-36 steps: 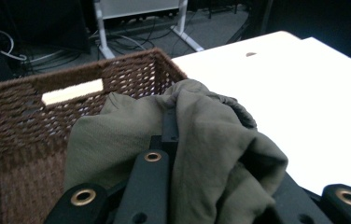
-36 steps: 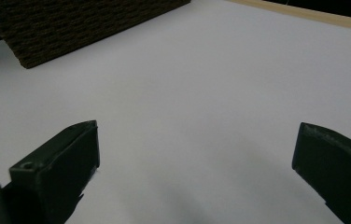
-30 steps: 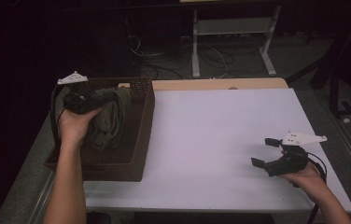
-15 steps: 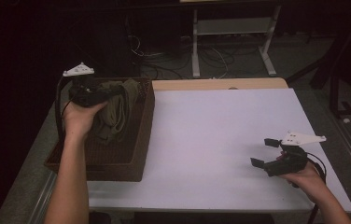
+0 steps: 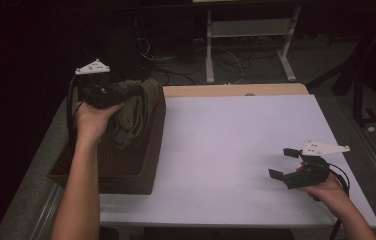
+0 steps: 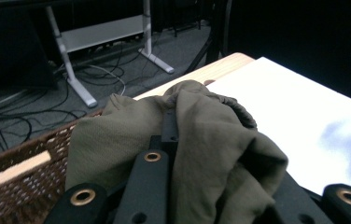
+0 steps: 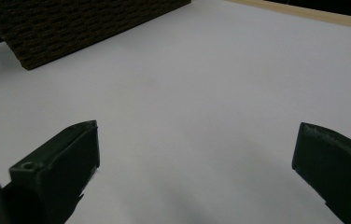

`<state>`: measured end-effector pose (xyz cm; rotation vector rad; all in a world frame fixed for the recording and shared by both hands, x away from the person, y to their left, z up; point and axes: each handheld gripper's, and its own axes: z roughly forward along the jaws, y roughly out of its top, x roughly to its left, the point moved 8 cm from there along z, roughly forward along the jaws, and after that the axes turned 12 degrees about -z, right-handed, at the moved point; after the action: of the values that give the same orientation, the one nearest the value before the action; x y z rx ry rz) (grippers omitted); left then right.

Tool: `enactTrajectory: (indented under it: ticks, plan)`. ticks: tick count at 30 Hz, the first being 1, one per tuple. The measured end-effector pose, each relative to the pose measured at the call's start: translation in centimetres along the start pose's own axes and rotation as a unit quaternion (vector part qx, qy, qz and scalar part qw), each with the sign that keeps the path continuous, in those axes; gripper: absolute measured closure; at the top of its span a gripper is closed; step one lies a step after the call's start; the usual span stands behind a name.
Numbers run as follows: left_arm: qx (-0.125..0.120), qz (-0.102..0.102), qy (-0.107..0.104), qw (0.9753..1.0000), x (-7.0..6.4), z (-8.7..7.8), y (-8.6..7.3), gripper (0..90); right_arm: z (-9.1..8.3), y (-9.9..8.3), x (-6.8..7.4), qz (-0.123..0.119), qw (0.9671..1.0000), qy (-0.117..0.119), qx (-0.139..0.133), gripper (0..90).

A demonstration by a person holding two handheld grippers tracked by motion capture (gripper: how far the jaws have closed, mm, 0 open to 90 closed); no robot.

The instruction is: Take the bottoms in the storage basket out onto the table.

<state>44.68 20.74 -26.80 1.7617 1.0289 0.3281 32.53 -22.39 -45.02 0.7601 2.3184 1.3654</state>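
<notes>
The left gripper point(image 5: 107, 94) has risen and drifted toward the far end of the wicker basket point(image 5: 146, 165) compared with a second ago, and the olive-green cloth point(image 5: 135, 114) has come up with it; where the garment then lay bunched low in the basket, it now hangs from the jaws over the basket's far right corner, its lower folds still draped inside; I judge this to be the lift-out under way, with the cloth not yet clear of the rim and the carry to the white table point(image 5: 236, 145) still to come; the right gripper point(image 5: 288, 165) has not shifted, hovering near the table's near right corner with its jaws wide apart and nothing between them. The left gripper view shows what the high view cannot: the cloth point(image 6: 197, 149) is pinched between the black jaws, which are clamped together on a thick fold, with fabric bulging over and around them, and the woven basket wall point(image 6: 19, 186) sits below at the left; the right gripper view shows the bare white tabletop point(image 7: 201, 93) between its spread jaws and a corner of the basket point(image 7: 71, 28) at the far left, well apart; the high view alone gives how both hands stand to each other, far apart across the table.
</notes>
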Motion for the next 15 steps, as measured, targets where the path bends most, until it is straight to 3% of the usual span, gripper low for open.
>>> enactTrajectory:
  ticks: [15]
  plan:
    - [-0.005,0.02,-0.031,0.9993,-3.1,1.9,1.5,77.6,0.0,0.1,0.0,-0.001,1.0,0.0,-0.003,0.7]
